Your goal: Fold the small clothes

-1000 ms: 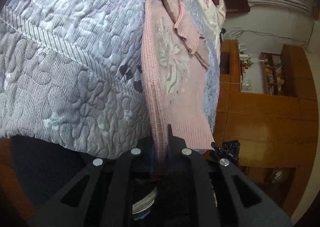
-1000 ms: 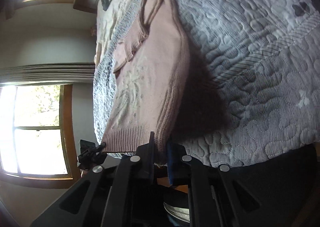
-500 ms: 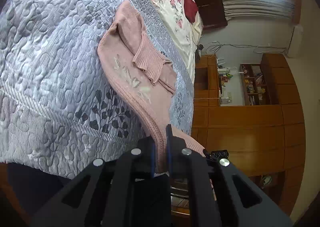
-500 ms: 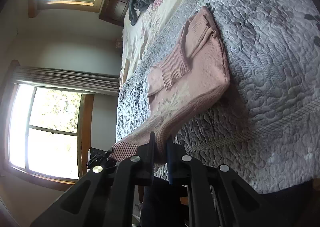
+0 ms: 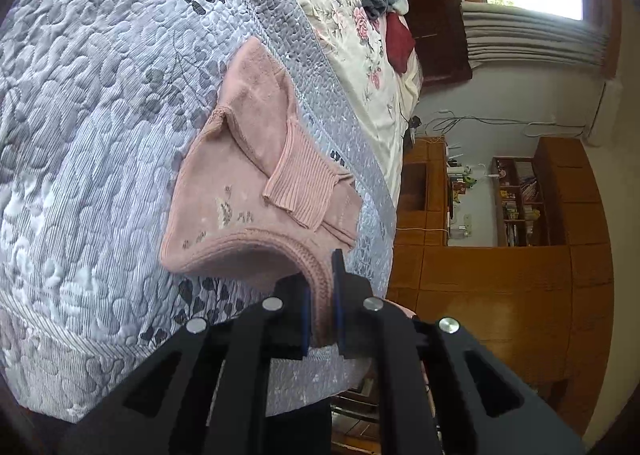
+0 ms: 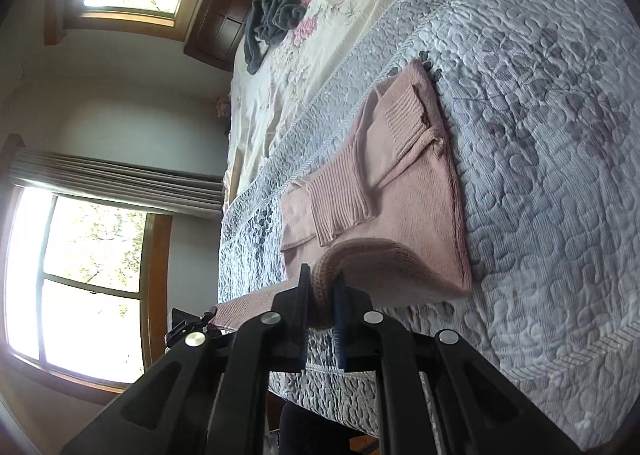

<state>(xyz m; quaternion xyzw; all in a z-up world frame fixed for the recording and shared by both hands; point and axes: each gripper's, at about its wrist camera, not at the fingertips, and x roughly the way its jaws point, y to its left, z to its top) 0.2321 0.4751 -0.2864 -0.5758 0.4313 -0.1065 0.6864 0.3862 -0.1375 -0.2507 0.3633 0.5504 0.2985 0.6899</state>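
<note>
two grippers are seen, each clamped on the ribbed hem of one small pink knitted sweater [image 5: 248, 191]. the sweater is spread on a grey quilted bedspread [image 5: 88, 143] printed with dark leaf sprigs, near the edge of the bed. its body lies flat on the quilt, while the hem end is lifted off the surface and curled over toward the far end, so that a rounded fold is formed at the near side. both sleeves are laid across the body; a ribbed cuff [image 5: 300, 191] is turned over the chest, where a faint pale pattern is knitted in. the neck end is pointed away from the cameras.

the left gripper [image 5: 320, 295] is closed narrowly on the thick hem edge, with the knit pinched between its blue-lined fingers [image 5: 338, 287]. the right gripper [image 6: 322, 295] is closed the same way on the hem [image 6: 324, 287], which is bunched between its fingers [image 6: 304, 295]. in the right wrist view the left gripper is partly seen beyond the stretched hem.

no containers are shown on the bed. farther up, a floral cream sheet [image 6: 304, 47] is covered by a heap of dark grey cloth [image 6: 272, 15] and a red item [image 5: 400, 41]. wooden shelving [image 5: 516, 199] with books is seen in the left wrist view.
</note>
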